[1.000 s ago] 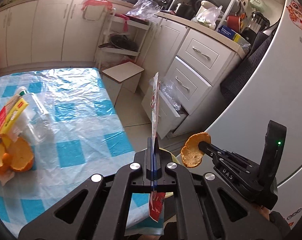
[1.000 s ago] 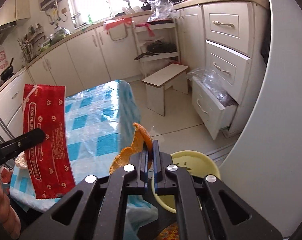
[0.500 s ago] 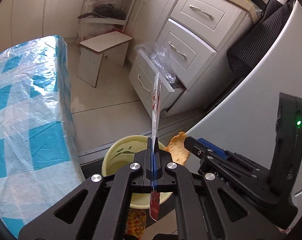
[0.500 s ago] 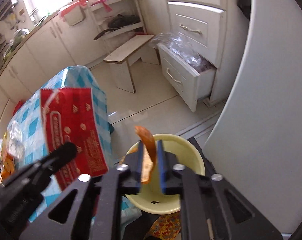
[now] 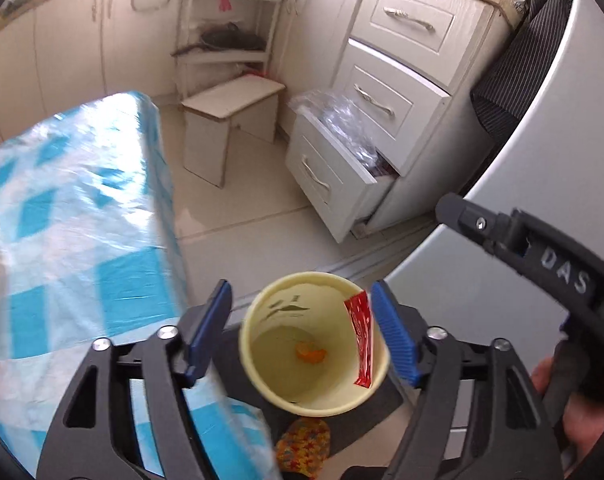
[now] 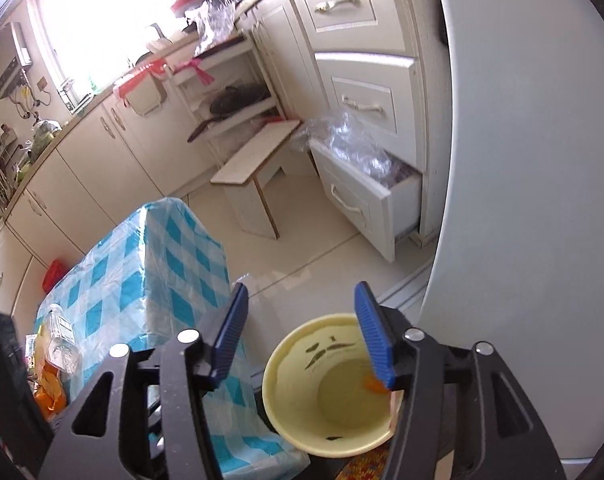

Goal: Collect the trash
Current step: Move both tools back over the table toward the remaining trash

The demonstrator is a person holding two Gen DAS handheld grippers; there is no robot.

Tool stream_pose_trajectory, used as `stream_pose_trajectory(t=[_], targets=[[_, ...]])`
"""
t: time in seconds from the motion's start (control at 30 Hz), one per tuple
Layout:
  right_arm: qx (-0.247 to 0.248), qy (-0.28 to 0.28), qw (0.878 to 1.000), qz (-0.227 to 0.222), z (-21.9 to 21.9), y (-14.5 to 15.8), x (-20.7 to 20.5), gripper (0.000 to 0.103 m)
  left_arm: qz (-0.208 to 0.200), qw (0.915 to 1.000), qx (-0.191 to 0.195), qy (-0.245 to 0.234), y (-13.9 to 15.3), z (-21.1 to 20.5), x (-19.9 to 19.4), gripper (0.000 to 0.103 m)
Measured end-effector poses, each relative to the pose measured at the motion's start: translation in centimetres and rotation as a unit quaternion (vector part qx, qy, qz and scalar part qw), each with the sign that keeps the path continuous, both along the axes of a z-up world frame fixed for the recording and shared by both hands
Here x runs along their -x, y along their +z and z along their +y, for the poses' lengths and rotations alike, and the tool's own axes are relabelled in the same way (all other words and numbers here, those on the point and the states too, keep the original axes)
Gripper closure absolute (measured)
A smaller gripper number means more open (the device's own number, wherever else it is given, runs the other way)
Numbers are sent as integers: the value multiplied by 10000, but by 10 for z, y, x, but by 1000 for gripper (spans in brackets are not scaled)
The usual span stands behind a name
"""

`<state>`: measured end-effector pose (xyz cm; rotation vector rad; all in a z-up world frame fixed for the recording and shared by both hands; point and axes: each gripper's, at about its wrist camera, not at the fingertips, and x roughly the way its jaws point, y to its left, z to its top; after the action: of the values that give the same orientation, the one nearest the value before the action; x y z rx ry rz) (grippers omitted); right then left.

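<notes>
Both tongs have let go since a moment ago: the red wrapper point(image 5: 359, 340) and the peel point(image 5: 310, 356) now lie in the yellow bin point(image 5: 262, 376) below them. The left tongs point(image 5: 300, 332) gape wide above it; the right tongs point(image 6: 302, 332) are spread too. More peel point(image 6: 52, 394) lies on the surface point(image 6: 174, 264) to the left.

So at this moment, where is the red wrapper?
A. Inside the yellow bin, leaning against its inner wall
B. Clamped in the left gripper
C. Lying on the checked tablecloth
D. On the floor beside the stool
A. The red wrapper stands against the inner wall of the yellow bin, above the orange peel at the bottom; the left gripper is open and empty.
</notes>
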<state>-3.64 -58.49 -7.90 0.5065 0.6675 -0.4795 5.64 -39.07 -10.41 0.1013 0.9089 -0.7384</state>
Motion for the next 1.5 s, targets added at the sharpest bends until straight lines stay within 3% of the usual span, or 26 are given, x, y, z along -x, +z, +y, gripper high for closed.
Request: stream_pose_trajectory(t=[0.2,0.6,1.5], targets=[[366,224,9989,-180,22,20,-8,32,-438,9977,-120,506,34,55,16,16],[749,751,9938,-336,69,39,-30,29,-759,9913,-125,1066,65,123,21,12],[896,1463,9851,-123,136,30,-74,29,-550,9789,-2,1967,56,210,-9,11]])
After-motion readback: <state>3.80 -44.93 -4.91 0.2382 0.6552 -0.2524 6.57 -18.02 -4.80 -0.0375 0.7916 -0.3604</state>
